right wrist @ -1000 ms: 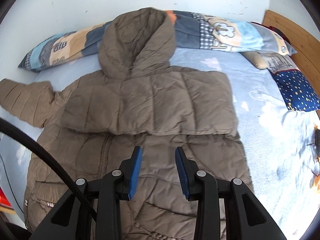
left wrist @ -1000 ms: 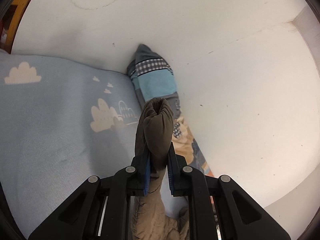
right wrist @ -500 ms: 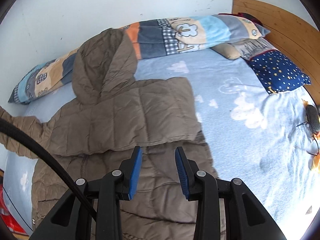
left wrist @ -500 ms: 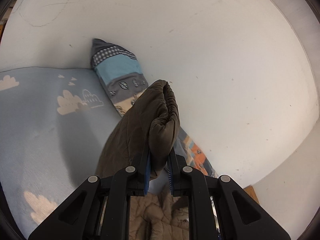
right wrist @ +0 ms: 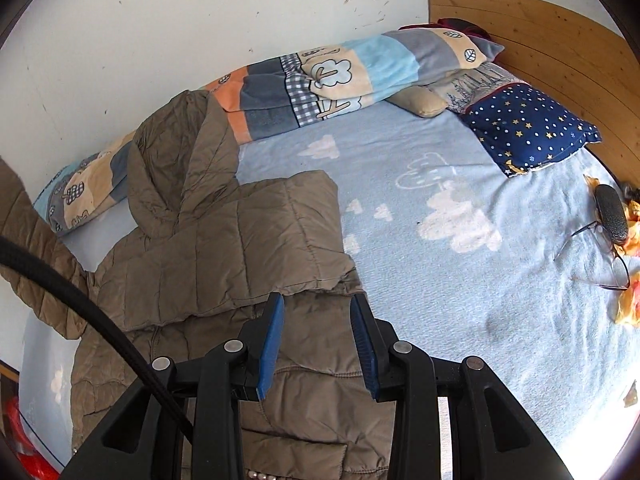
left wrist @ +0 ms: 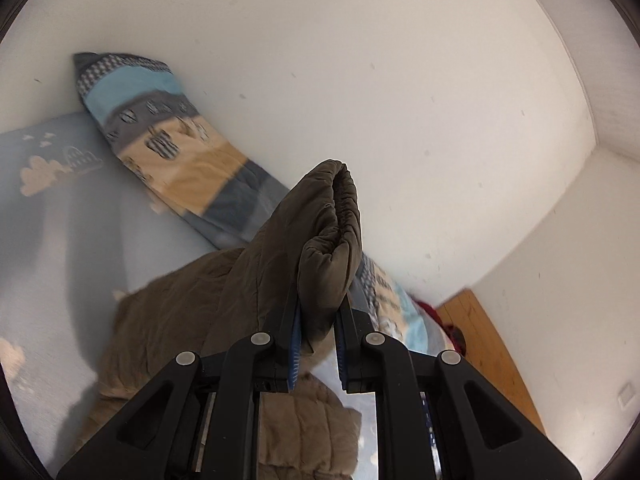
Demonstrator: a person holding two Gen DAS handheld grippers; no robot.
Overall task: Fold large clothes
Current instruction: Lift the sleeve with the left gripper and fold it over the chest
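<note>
A brown quilted hooded jacket (right wrist: 224, 248) lies on the blue cloud-print bed (right wrist: 440, 280), its right sleeve folded flat across the chest and its hood (right wrist: 180, 168) resting against a long patchwork pillow. My left gripper (left wrist: 316, 320) is shut on the cuff (left wrist: 332, 232) of the other sleeve and holds it raised above the jacket body (left wrist: 168, 320). That lifted sleeve (right wrist: 24, 232) shows at the left edge of the right wrist view. My right gripper (right wrist: 318, 308) hangs open over the jacket's front, just below the folded sleeve, with nothing between its fingers.
A long patchwork pillow (right wrist: 328, 76) runs along the white wall. A navy star pillow (right wrist: 528, 128) and a beige cushion (right wrist: 424, 100) sit by the wooden headboard (right wrist: 560, 40). Glasses (right wrist: 600, 256) and a dark case (right wrist: 610, 212) lie at the bed's right side.
My left gripper has carried the cuff up and across toward the jacket body, rolling as it went. My right gripper has shifted right along the jacket, still open.
</note>
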